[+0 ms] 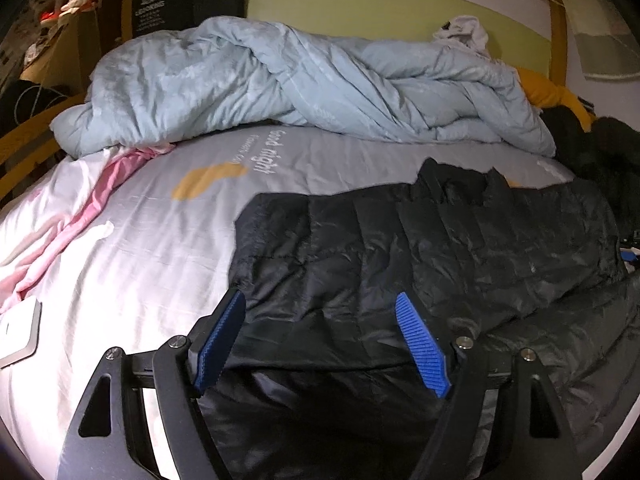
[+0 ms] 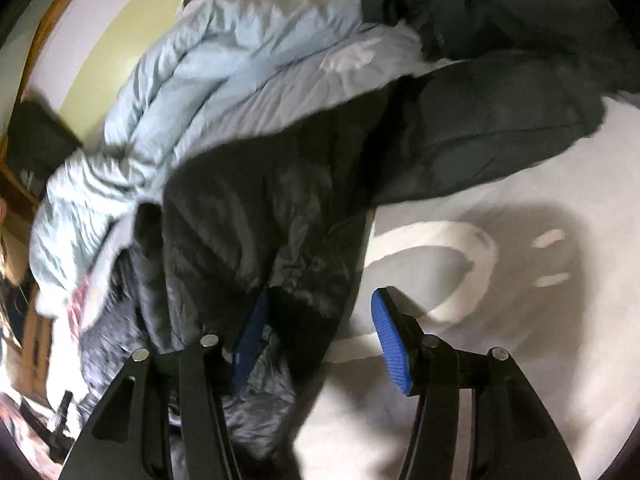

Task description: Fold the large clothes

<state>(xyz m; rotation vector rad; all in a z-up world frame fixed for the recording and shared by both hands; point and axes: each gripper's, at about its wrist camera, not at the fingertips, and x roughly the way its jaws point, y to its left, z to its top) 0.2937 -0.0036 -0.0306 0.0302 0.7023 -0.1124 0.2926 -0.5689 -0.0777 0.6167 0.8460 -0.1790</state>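
Observation:
A black quilted puffer jacket [image 1: 420,248] lies spread on the bed sheet [image 1: 140,264], reaching to the right edge. My left gripper [image 1: 320,308] is open, its blue pads [image 1: 420,344] wide apart over the jacket's near left corner. In the right wrist view the same jacket [image 2: 256,208] runs from the middle to the upper right, and the view is blurred. My right gripper [image 2: 320,304] is open, with the left pad [image 2: 250,344] against the jacket's edge and the right pad [image 2: 390,344] over the bare white sheet [image 2: 480,360].
A crumpled light blue duvet [image 1: 280,80] fills the far side of the bed. A pink cloth [image 1: 80,220] trails at the left, with a white flat object [image 1: 20,332] near the edge. Dark and yellow clothes [image 1: 560,100] pile at the far right.

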